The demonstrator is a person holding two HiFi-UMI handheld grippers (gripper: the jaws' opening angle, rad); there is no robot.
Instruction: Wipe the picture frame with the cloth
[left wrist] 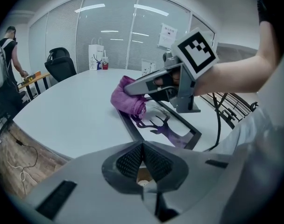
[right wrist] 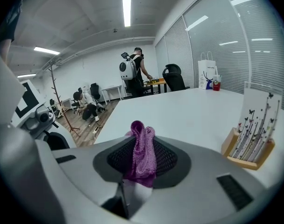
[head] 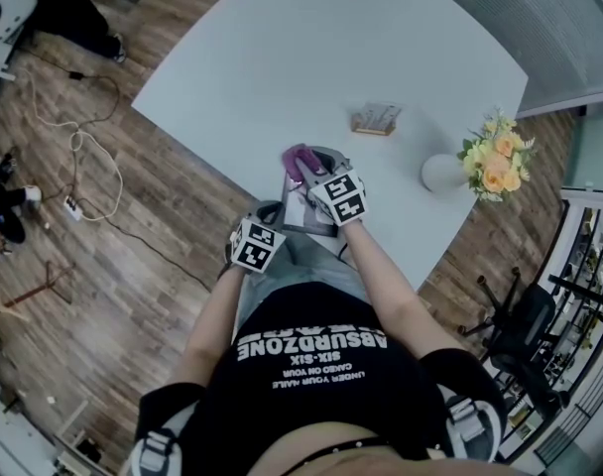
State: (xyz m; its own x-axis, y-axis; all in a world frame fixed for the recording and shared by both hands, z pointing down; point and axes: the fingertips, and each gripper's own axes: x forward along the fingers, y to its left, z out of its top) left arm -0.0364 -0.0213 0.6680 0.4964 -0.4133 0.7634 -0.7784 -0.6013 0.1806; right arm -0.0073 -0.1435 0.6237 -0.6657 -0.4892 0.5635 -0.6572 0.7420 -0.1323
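The black picture frame (head: 303, 212) lies flat near the white table's (head: 282, 58) front edge; the left gripper view shows its purple deer print (left wrist: 166, 125). My right gripper (right wrist: 141, 158) is shut on a bunched purple cloth (right wrist: 142, 146). It presses the cloth (left wrist: 126, 101) on the frame's far corner. The cloth (head: 300, 160) sticks out past the right gripper (head: 316, 167). My left gripper (left wrist: 142, 160) is shut at the frame's near end, with nothing visible between its pads. The frame's near edge runs under its body. The left gripper (head: 270, 216) sits at the table edge.
A wooden holder with cards (head: 374, 119) stands farther back on the table, to the right in the right gripper view (right wrist: 252, 132). A white vase of yellow flowers (head: 485, 167) is at the right edge. An office chair (head: 520, 340) and floor cables (head: 83, 157) flank the table.
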